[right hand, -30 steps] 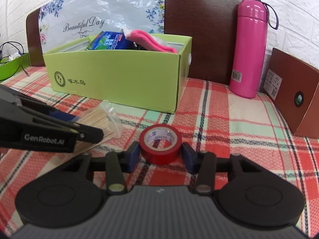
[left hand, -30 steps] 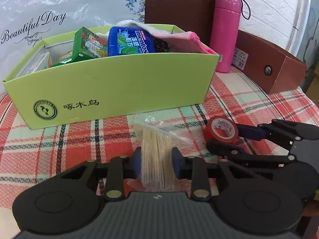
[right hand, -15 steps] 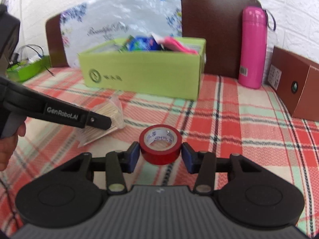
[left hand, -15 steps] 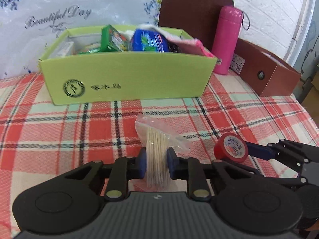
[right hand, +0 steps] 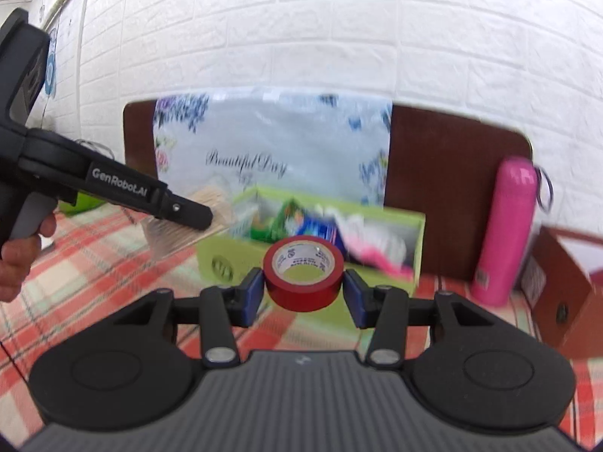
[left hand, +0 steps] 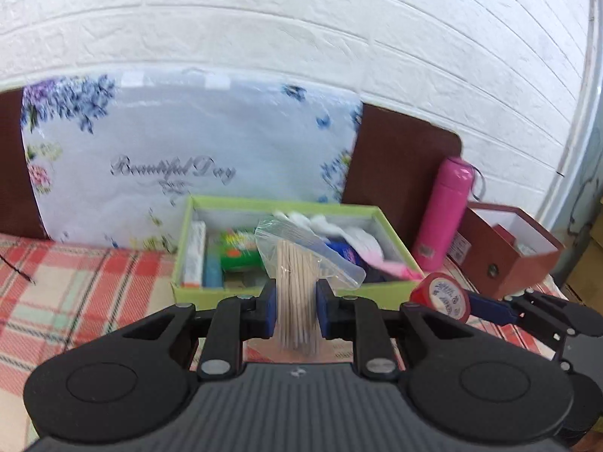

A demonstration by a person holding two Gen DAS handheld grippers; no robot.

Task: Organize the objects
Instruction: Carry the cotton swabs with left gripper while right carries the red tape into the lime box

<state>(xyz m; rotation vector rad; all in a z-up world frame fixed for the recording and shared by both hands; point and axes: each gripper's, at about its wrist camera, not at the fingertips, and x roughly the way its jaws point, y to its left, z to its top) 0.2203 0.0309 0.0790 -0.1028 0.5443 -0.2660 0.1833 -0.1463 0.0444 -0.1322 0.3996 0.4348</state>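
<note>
My left gripper (left hand: 295, 310) is shut on a clear bag of toothpicks (left hand: 297, 282) and holds it in the air in front of the green box (left hand: 392, 289). My right gripper (right hand: 303, 292) is shut on a roll of red tape (right hand: 303, 278), also lifted, in front of the green box (right hand: 414, 256). The red tape shows in the left wrist view (left hand: 441, 296) to the right of the toothpicks. The box holds several packets and a pink cloth (left hand: 392, 269). The left gripper shows at the left of the right wrist view (right hand: 181, 213).
A pink flask (left hand: 443, 213) stands right of the green box. A brown open box (left hand: 516, 250) sits further right. A flowered plastic bag (left hand: 188, 158) leans on a brown board (left hand: 399, 173) behind. The table has a red plaid cloth (left hand: 75, 282).
Both grippers have risen from the table with their loads and now look down into the green box from higher up. The toothpick bag and the tape have left the cloth.
</note>
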